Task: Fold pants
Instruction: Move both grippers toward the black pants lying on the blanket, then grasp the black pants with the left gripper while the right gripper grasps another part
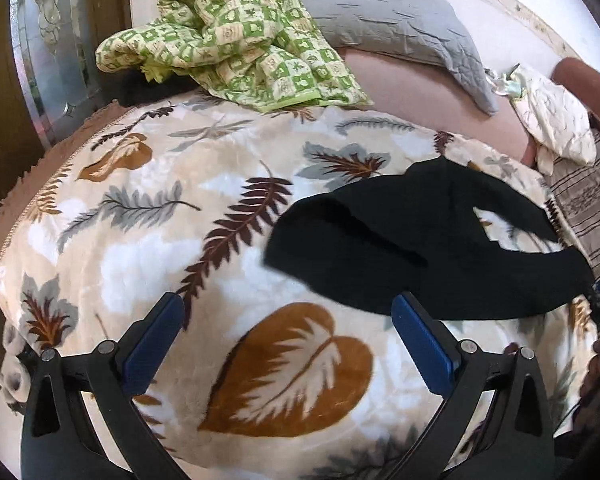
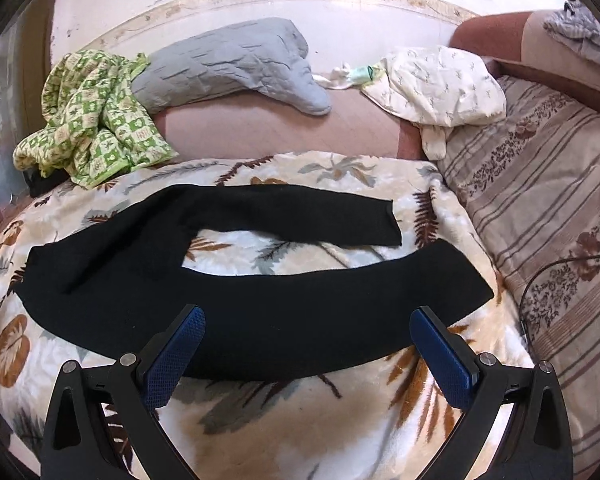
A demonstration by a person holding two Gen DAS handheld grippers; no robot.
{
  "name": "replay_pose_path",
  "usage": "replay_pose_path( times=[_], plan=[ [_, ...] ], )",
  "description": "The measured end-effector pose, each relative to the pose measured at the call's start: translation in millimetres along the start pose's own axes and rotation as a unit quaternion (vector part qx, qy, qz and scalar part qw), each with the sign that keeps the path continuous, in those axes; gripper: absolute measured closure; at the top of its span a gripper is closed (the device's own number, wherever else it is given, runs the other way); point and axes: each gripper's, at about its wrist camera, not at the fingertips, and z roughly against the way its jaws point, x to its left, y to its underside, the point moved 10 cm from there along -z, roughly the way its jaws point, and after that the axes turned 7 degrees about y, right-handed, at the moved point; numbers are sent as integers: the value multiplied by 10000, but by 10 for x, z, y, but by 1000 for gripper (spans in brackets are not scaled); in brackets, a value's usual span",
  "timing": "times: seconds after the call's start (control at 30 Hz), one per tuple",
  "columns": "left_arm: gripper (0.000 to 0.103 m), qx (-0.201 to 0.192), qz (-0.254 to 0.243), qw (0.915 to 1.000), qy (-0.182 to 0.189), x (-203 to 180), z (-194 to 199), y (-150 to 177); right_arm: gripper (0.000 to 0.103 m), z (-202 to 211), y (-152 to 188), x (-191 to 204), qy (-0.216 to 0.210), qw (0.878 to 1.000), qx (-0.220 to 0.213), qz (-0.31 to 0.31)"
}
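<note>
— Both hand-held grippers, left hand-held gripper (image 1: pixel 288 308) and right hand-held gripper (image 2: pixel 308 322), hang with jaws apart, empty.
— Where are the pants?
— Black pants (image 2: pixel 236 280) lie flat on the leaf-print blanket (image 2: pixel 300 408), legs splayed rightward. I've folded nothing; next I'd grasp one leg.

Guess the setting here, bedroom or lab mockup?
Most likely a home bedroom. The black pants lie spread on a leaf-print blanket over a bed, with a gray pillow and a crumpled green checkered quilt at the wall. Both claws are open and empty.
</note>
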Motion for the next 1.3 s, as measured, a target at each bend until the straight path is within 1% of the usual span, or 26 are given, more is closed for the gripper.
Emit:
replay_pose_path(
  times=[0.07,0.13,0.2,0.27,0.33,0.37,0.43,0.5,0.53,0.6,0.7,0.8,0.87,0.9,0.93,1.0,1.03,1.07,1.1,1.2,1.27,1.3],
  plan=[
    [0,-33,17,10000,-23,-5,1,23,1,60,-19,28,-41,9999,-133,41],
    [0,-2,-53,10000,70,-50,-51,24,1,79,-10,28,85,9997,-170,183],
    [0,5,-279,9996,23,-100,-103,20,1,85,1,-4,86,9997,-172,181],
    [0,36,-610,9981,-14,-174,-179,21,1,79,17,-61,127,9998,-127,123],
    [0,47,-739,9970,221,-242,-246,32,1,98,26,-142,123,9998,-134,-1],
    [0,60,-793,9964,288,-244,-299,29,1,108,35,-177,146,9998,-148,-11],
    [0,66,-839,9950,543,-237,-380,13,1,127,46,-264,220,9996,-190,20],
    [0,88,-666,9948,768,-158,-465,-17,1,133,50,-379,305,9993,-203,-48],
    [0,156,-441,9936,1024,-96,-531,-36,1,131,53,-412,314,9993,-193,-103],
    [0,260,-135,9900,1381,-43,-625,-56,1,128,46,-496,254,9989,-160,-363],
    [0,432,464,9827,1738,57,-800,-121,1,125,28,-493,200,9987,-170,-444],
    [0,685,1020,9678,2196,65,-968,-137,1,125,30,-420,200,9992,-198,-274],
    [0,831,1440,9590,2295,120,-1084,-120,1,98,39,-378,256,9994,-180,-129],
    [0,876,1618,9535,2388,137,-1115,-109,1,85,44,-373,286,9994,-155,-114],
    [0,834,1811,9466,2533,153,-1117,-122,1,80,46,-378,305,9994,-144,-124],
    [0,818,1950,9380,2749,129,-1105,-152,1,84,39,-406,330,9991,-140,-239],
    [0,861,1995,9294,2982,69,-1096,-169,1,91,34,-423,326,9989,-148,-303],
    [0,905,2013,9236,3133,27,-1095,-177,1,99,28,-443,334,9986,-161,-366],
    [0,939,2014,9206,3211,-8,-1103,-186,1,109,20,-475,371,9982,-183,-427],
    [1,900,1986,9178,3318,-57,-1126,-223,1,122,0,-605,569,9966,-252,-535],
    [9,865,2008,9204,3241,1,-1161,-227,1,126,-3,-720,595,9950,-262,-756],
    [18,838,1969,9243,3161,23,-1168,-223,1,121,5,-800,514,9935,-221,-987]
  ],
)
